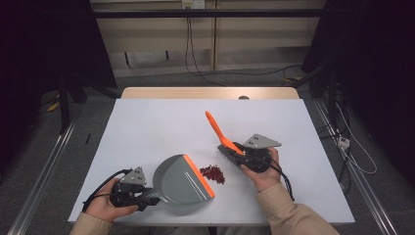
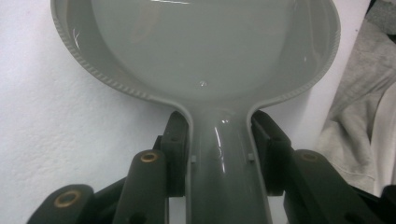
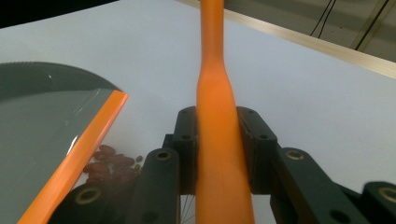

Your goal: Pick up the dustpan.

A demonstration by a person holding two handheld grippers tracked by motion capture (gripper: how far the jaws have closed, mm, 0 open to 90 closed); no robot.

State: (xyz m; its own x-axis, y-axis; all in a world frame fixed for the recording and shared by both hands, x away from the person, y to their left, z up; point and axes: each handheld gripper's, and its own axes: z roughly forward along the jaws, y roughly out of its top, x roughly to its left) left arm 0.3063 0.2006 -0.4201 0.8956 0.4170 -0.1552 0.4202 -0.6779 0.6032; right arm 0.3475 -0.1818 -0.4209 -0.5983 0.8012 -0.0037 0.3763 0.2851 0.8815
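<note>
Item: sweeping set in use on a white tabletop [image 1: 147,122].

Step in hand, as judged: brush and dustpan are both taken up, the pile is not yet swept. The beans lie between the two tools, so the sweep is about to begin.

Dustpan [image 1: 181,178]: grey, with an orange lip [image 1: 199,176] along its front edge. It sits near the front edge of the tabletop, mouth facing right toward the pile. No beans show inside the part of the pan visible in the left gripper view.

Beans [image 1: 213,173]: a small heap of dark red pieces, just beside the orange lip, apparently not touching it.

Brush [image 1: 221,133]: orange handle slanting up and away from the person; the bristle end is hidden behind the right tongs, just right of the beans.

Left tongs [image 1: 147,198]: closed on the dustpan's handle [image 2: 219,154], one jaw on each side of the grey neck, pads pressed against it.

Right tongs [image 1: 240,149]: clamped on the brush handle [image 3: 217,140], jaws tight against both sides.

Next move calls for, as judged: the brush head set down on the far side of the heap from the pan, then a short stroke toward the orange lip, with the pan kept flat against the tabletop so the beans do not slip under it.
</note>
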